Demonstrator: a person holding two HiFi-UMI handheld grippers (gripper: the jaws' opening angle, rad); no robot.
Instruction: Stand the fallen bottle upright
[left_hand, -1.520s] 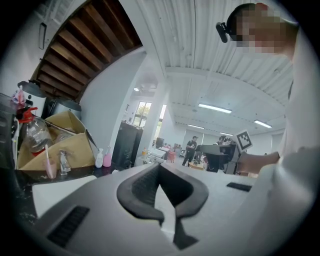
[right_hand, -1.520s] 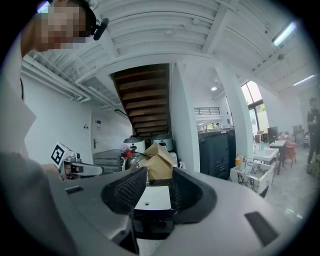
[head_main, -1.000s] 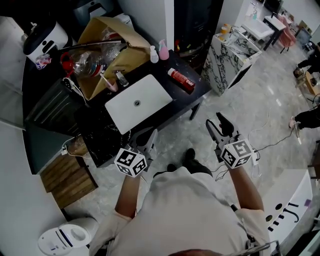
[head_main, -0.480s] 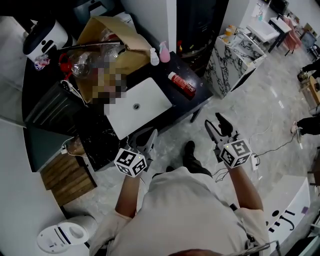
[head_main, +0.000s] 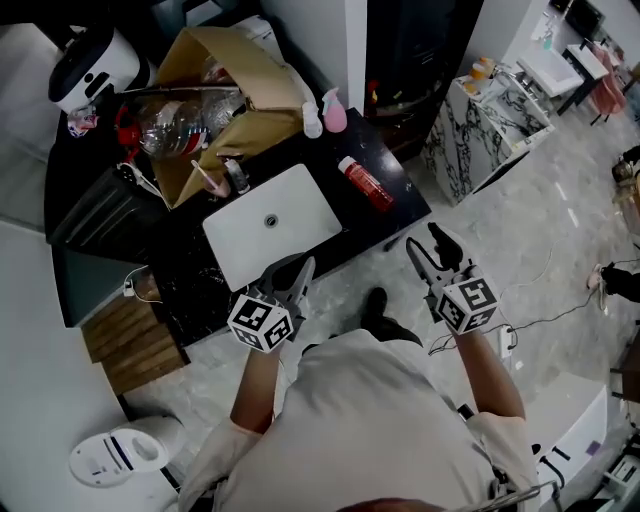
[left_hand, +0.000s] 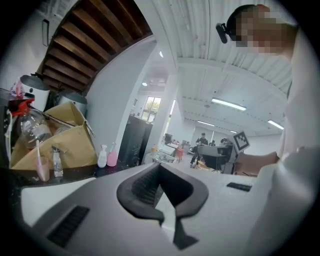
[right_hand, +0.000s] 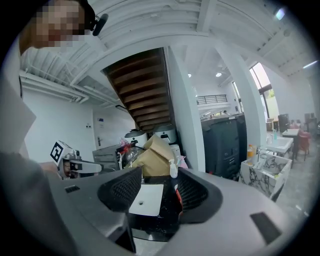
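Scene: a black counter (head_main: 398, 200) with a white sink (head_main: 300, 215) set in it is seen from above, on a pale floor (head_main: 530, 230).
Bottle (head_main: 366, 184): a red bottle with a white cap is laid on its side on the counter, right of the sink and near the counter's right corner. The cap end is turned toward the back of the counter. It is not yet stood up.
Left gripper (head_main: 301, 268): it is held over the counter's front edge, just in front of the sink, well apart from the bottle. The jaws are drawn together at the tips, and only a thin wedge of light is seen between the pads. Nothing is gripped.
Right gripper (head_main: 426, 241): it is held over the floor, off the counter's right corner, near the bottle but not touching it. The jaws are spread wide and nothing is gripped. In the right gripper view the sink and the bottle are seen through the gap, far beyond the pads.
Sprays: a white spray (head_main: 312, 120) and a pink spray (head_main: 334, 110) are stood upright, just beside each other, at the back of the counter behind the bottle.
Box (head_main: 250, 75): an open cardboard box is placed behind the sink, with clear plastic bottles inside.
Table (head_main: 490, 125): a marble-patterned table is placed to the right of the counter.
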